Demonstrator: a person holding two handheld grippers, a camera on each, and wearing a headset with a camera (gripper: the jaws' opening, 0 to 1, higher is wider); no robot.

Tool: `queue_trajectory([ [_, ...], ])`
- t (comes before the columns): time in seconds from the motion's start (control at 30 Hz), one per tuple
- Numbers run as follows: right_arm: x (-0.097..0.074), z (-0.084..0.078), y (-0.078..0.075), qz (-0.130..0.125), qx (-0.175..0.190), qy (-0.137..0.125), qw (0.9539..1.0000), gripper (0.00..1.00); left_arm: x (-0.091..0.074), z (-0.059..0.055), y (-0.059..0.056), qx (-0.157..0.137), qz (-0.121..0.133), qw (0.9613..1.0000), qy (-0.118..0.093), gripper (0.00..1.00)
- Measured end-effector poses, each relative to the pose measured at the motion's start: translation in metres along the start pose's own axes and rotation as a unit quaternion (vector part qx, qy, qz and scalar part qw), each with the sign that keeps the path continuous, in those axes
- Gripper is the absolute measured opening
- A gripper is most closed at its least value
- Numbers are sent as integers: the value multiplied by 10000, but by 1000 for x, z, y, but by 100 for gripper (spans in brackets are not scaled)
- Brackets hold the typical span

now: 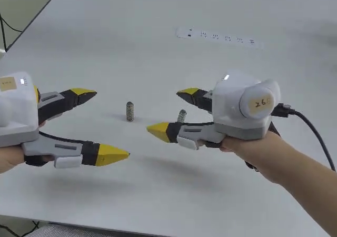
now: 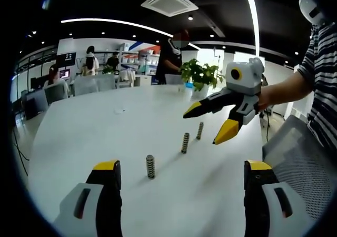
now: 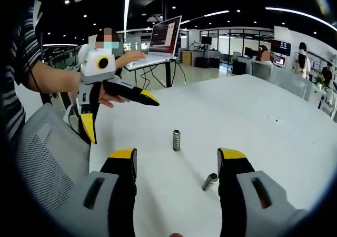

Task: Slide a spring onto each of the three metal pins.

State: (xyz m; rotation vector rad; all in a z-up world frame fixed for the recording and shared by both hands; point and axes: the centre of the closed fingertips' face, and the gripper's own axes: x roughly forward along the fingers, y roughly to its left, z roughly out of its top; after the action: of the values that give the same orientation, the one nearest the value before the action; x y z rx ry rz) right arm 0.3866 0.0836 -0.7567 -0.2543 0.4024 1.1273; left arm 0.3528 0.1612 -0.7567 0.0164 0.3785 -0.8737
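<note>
Your left gripper [image 1: 111, 124] and right gripper [image 1: 164, 110] both hang wide open, nothing in them. The first spring [image 1: 130, 111] stands upright on the table [image 1: 158, 37] between them, and the second spring [image 1: 182, 116] sits between the right one's jaws.

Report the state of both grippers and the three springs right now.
Left gripper: open, empty.
Right gripper: open, empty.
Near spring: upright on the table, ungripped.
Middle spring: upright, ungripped.
Far spring: upright, ungripped.
</note>
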Motion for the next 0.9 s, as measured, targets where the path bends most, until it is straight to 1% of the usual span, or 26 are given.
queue_trajectory([
  [0.07,-6,-2,-1,-53,60,-96,9999,65,1,1,-1,-9,-3,10000,-14,97],
  [0.1,-7,-4,-1,-76,47,-105,9999,66,2,2,-1,-6,-6,10000,-17,97],
  [0.17,-12,-8,-1,-107,64,-118,9999,68,2,4,-3,122,-24,9999,-78,95],
  [0.23,-17,-12,-1,-132,164,-117,9997,71,2,6,-5,107,-75,9998,-128,95],
  [0.3,-24,-13,0,-118,235,-217,9994,73,3,7,-6,107,-92,9998,-133,96],
  [0.33,-28,-13,0,-158,265,-265,9992,74,3,7,-6,106,-97,9998,-136,97],
  [0.37,-31,-14,-1,-176,286,-278,9990,76,3,7,-7,87,-129,9998,-131,97],
  [0.53,-49,-19,-5,-299,486,-402,9976,81,4,8,-10,104,-138,9998,-120,97],
  [0.67,-61,-27,-10,-415,605,-380,9966,84,4,9,-11,72,-151,9998,-110,97],
  [0.73,-68,-30,-12,-457,652,-451,9958,86,4,9,-12,78,-164,9998,-114,97],
  [0.8,-74,-35,-15,-507,701,-497,9950,89,4,10,-13,72,-168,9998,-126,97],
  [0.9,-84,-46,-18,-590,859,-472,9934,91,2,12,-14,75,-149,9997,-167,97],
])
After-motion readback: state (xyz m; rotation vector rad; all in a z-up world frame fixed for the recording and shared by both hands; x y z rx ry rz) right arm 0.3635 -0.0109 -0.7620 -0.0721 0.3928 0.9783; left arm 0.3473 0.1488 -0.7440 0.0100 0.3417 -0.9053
